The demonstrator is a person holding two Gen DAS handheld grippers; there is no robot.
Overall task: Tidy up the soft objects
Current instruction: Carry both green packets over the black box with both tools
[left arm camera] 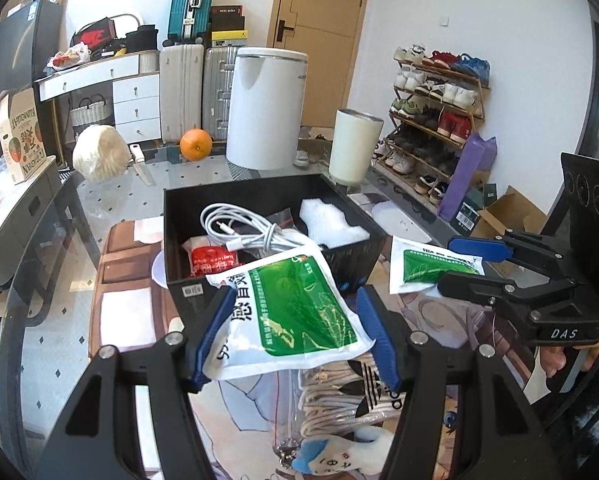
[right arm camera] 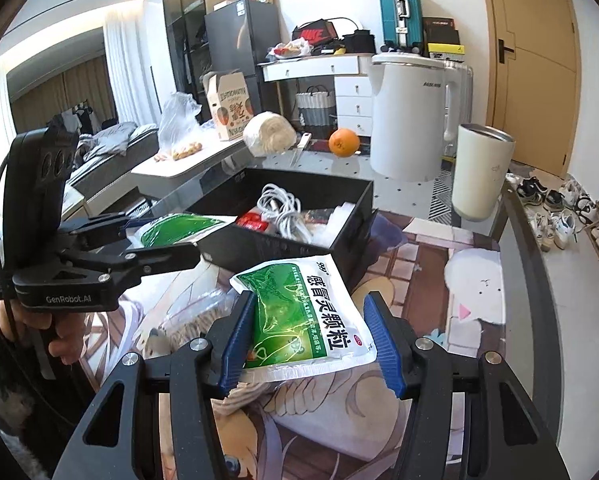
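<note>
Glass table (right arm camera: 431,184) under printed mat carried clutter. Left gripper (left arm camera: 295,334) clamped green-white sachet (left arm camera: 295,312), lifted over bagged cord bundle (left arm camera: 339,396). Right gripper (right arm camera: 311,340) clamped second sachet (right arm camera: 307,316), likewise off mat. Beyond stood black box (left arm camera: 179,224), open, holding white cable (left arm camera: 243,228), red packet (left arm camera: 211,260), foam (left arm camera: 331,220). Farther: orange (left arm camera: 195,143), white kettle (left arm camera: 265,108).

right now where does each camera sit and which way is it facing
Left wrist: on the left gripper, looking forward and down at the black box; its blue fingers pinch a green sachet; the right gripper shows at right.
Right wrist: on the right gripper, facing the same box; its fingers pinch another green sachet; the left gripper and a hand show at left.
Shared: box, white cable, orange, white kettle.
</note>
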